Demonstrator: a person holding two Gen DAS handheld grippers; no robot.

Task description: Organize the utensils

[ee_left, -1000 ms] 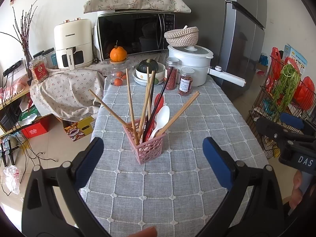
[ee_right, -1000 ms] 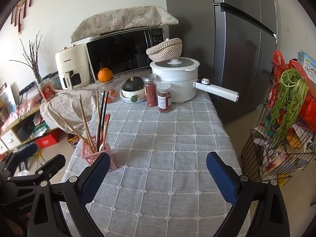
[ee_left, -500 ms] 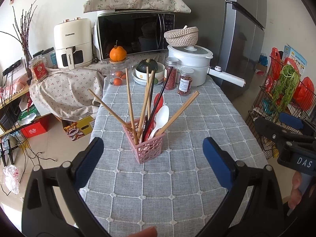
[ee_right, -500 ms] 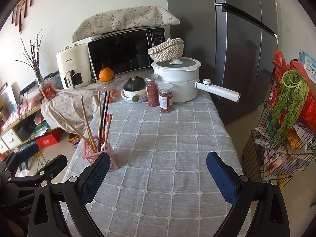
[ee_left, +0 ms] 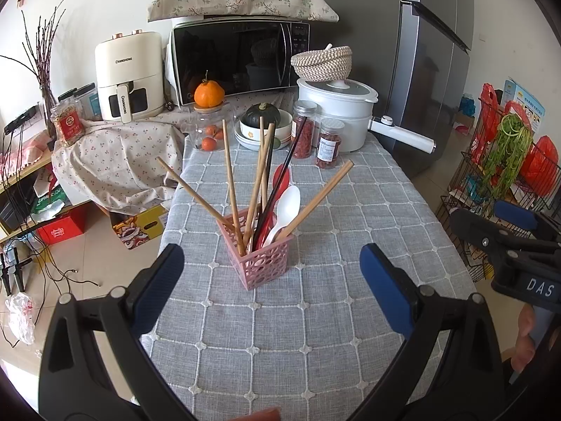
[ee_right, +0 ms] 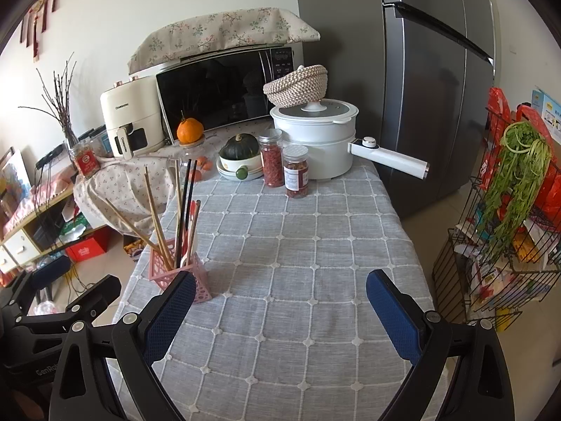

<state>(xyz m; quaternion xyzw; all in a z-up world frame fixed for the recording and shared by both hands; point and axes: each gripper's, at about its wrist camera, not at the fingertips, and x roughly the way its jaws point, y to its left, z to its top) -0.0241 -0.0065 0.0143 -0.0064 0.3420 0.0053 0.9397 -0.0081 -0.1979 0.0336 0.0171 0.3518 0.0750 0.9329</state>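
Mostly bare grey checked tablecloth; microwave, fridge behind.

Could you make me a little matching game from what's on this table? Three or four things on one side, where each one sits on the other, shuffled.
Things:
1. round orange fruit
2. woven straw basket
3. white plastic spoon
4. dark green squash

Places:
A. in the white bowl
B. on the clear glass jar
C. in the pink perforated holder
D. on the white pot's lid

Pairs: 1-B, 2-D, 3-C, 4-A
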